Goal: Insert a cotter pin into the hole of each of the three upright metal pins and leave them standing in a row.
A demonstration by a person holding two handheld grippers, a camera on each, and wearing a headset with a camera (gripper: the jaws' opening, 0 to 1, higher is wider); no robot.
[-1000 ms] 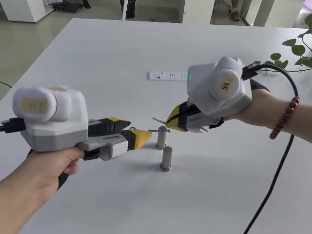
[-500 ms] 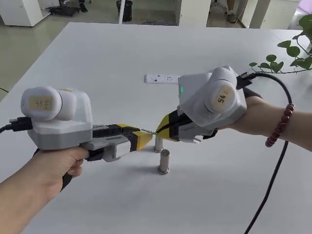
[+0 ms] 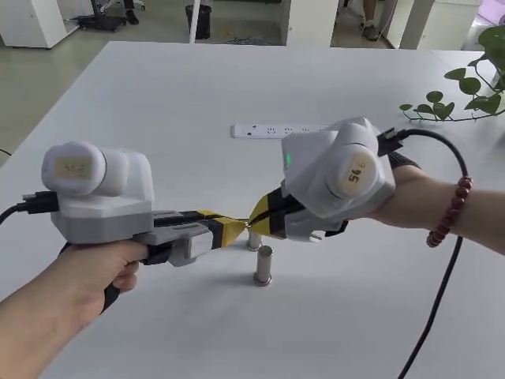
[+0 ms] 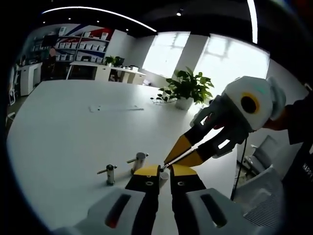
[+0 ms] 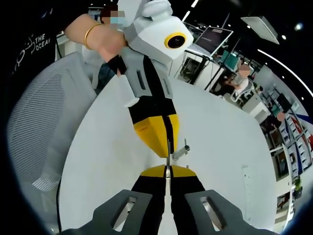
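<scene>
Two upright metal pins stand on the white table (image 3: 158,103), a rear pin (image 3: 254,241) and a front pin (image 3: 263,264). In the left gripper view both pins (image 4: 110,174) (image 4: 139,161) carry a cotter pin through the top. My left gripper (image 3: 235,227) (image 4: 165,168) is shut on a small metal piece, apparently the third pin. My right gripper (image 3: 254,223) (image 5: 167,170) is shut on a thin cotter pin (image 5: 168,156). The wire reaches the left gripper's yellow tips (image 5: 166,152). The two grippers meet tip to tip just above the rear pin.
A white power strip (image 3: 276,129) lies further back on the table. A green plant (image 3: 465,87) reaches in at the far right. The right gripper's black cable (image 3: 442,268) hangs over the table's right side. Open tabletop surrounds the pins.
The two grippers have closed in on each other. One second ago their tips were apart; now the cotter pin's end touches the left gripper's tips. The standing pins have stayed put.
</scene>
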